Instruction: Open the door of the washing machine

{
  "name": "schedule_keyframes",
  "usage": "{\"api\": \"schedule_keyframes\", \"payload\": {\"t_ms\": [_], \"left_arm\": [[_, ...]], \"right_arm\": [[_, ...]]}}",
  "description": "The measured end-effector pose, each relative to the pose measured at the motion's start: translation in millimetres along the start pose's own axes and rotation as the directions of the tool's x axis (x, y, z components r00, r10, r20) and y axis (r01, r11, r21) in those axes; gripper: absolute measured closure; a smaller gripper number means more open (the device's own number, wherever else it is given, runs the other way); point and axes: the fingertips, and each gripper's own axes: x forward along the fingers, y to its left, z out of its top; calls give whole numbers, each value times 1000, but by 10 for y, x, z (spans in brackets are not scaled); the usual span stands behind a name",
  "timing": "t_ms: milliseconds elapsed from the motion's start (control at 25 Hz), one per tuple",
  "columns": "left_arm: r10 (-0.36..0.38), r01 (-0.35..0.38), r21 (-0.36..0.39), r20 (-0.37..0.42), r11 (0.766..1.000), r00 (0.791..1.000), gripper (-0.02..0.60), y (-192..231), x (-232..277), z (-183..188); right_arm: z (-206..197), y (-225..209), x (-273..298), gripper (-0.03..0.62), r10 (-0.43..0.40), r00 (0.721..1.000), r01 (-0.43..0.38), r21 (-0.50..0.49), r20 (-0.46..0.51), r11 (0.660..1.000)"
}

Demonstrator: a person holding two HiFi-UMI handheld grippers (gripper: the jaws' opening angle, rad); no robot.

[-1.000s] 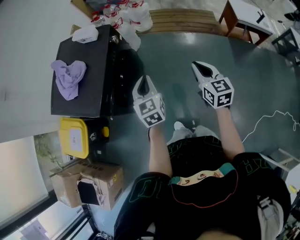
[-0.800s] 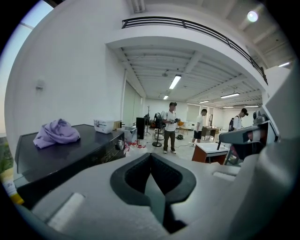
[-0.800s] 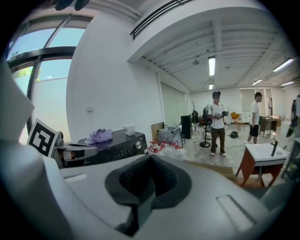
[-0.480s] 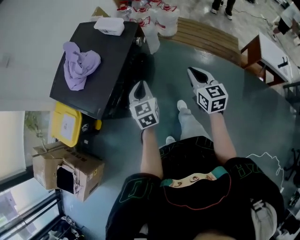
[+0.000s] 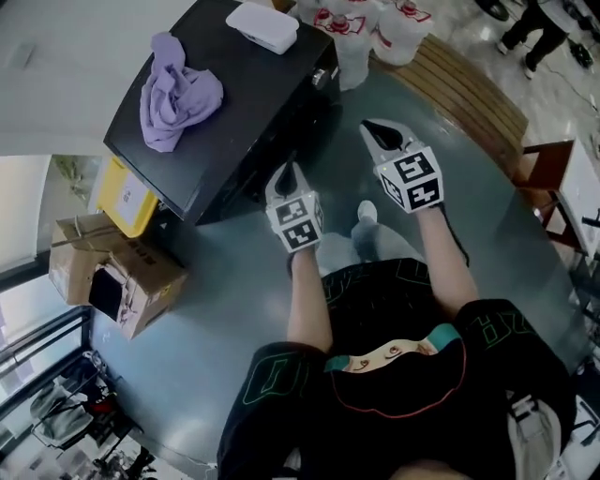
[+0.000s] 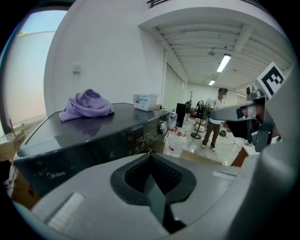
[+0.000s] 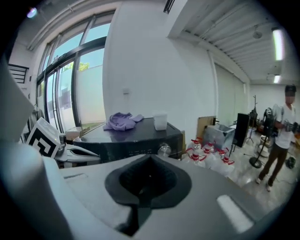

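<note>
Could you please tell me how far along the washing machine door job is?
Done: nothing yet; no door swings out from the washing machine. In hand: the left gripper and right gripper, both shut and empty, hang in front of it, the left nearer. Left: reach the door, grip it and pull it open.

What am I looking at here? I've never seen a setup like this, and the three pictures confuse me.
No robot here: a person holds a two-jaw gripper in each hand, the left gripper and the right gripper; the patterned cubes belong to them. One picture looks down from the person's head; the other two come from cameras riding on the grippers, looking along their jaws. Ahead stands a black washing machine, with a purple cloth and a white box on top. Both grippers are shut and hold nothing.
</note>
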Motion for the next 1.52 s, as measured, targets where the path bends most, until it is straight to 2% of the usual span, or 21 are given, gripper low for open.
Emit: {"api": "schedule_keyframes", "payload": {"t_ms": [160,280,400,520,640,720,880,960,1040,1120,1160,1280,1360,1440,1520], "left_arm": [[74,-76,-43,-59,996,996,571,153,91,-235],[139,-150,-102,-105,983,985,571,396,112,-476],[208,-234,-157,-163,960,964,571,609,78,-774],[269,-324,-233,-237,917,933,571,813,8,-1169],[308,-380,-258,-280,888,909,569,1026,14,-1382],[311,-388,-248,-299,888,902,569,1144,45,-1500],[294,-375,-195,-347,906,890,568,1366,138,-1777],[291,-379,-184,-375,907,880,566,1462,162,-1927],[278,-374,-177,-409,910,869,506,1541,205,-2069],[247,-347,-160,-442,924,862,444,1561,256,-2199],[229,-326,-147,-455,934,860,428,1560,285,-2255],[183,-264,-104,-483,959,856,391,1570,386,-2388],[167,-240,-86,-498,967,851,386,1595,441,-2448],[158,-225,-75,-504,971,849,387,1620,501,-2471],[157,-214,-55,-508,975,847,388,1631,573,-2472]], "right_arm": [[-68,101,378,591,105,994,-106,-24,-44,994],[-181,252,698,591,176,980,-179,-28,-89,983],[-330,415,936,591,236,961,-245,-52,-144,968],[-521,567,1117,591,280,937,-302,-81,-209,950],[-589,716,1327,591,311,916,-348,-118,-252,930],[-623,850,1453,591,323,905,-376,-163,-277,912],[-653,1131,1678,591,347,886,-433,-286,-306,855],[-669,1288,1748,591,382,869,-480,-352,-315,803],[-721,1464,1812,580,417,837,-541,-422,-353,728],[-807,1608,1842,492,433,802,-594,-476,-412,649],[-855,1659,1856,482,429,789,-612,-503,-440,610],[-1019,1743,1914,447,388,758,-652,-588,-525,478],[-1136,1754,1944,433,340,743,-670,-633,-577,388],[-1240,1764,1973,425,297,734,-679,-670,-611,300],[-1301,1758,1994,421,261,740,-672,-705,-620,229]]}}
